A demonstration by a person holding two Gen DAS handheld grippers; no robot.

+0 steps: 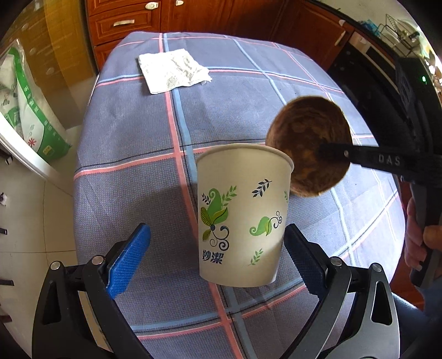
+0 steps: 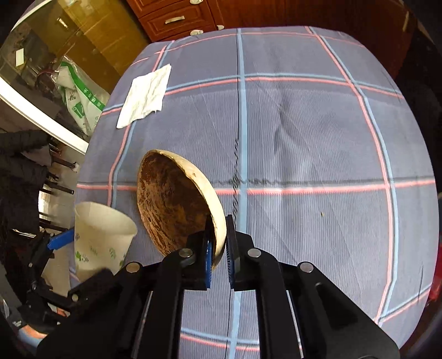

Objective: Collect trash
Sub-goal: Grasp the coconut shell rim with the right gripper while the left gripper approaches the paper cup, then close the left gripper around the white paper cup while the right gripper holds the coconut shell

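Observation:
A white paper cup (image 1: 240, 218) with green leaf prints sits tilted between the wide-set jaws of my left gripper (image 1: 216, 229). The right pad (image 1: 299, 256) lies against the cup's side; the left pad (image 1: 129, 262) stands apart from it. My right gripper (image 2: 218, 221) is shut on the rim of a brown bowl-shaped shell (image 2: 171, 201), held above the table. In the left wrist view that shell (image 1: 306, 132) hangs just beyond the cup's rim, with the right gripper (image 1: 323, 150) on its edge. From the right wrist view the cup (image 2: 102, 237) is at lower left. A crumpled white napkin (image 1: 172, 70) (image 2: 145, 96) lies flat at the table's far left.
A blue-grey checked cloth (image 1: 124, 138) (image 2: 304, 138) covers the table. A small crumb (image 2: 321, 214) lies on it. A green and white bag (image 1: 33, 110) stands on the floor at left. Wooden drawers (image 1: 124, 22) line the far wall. A person's hand (image 1: 417, 243) holds the right gripper's handle.

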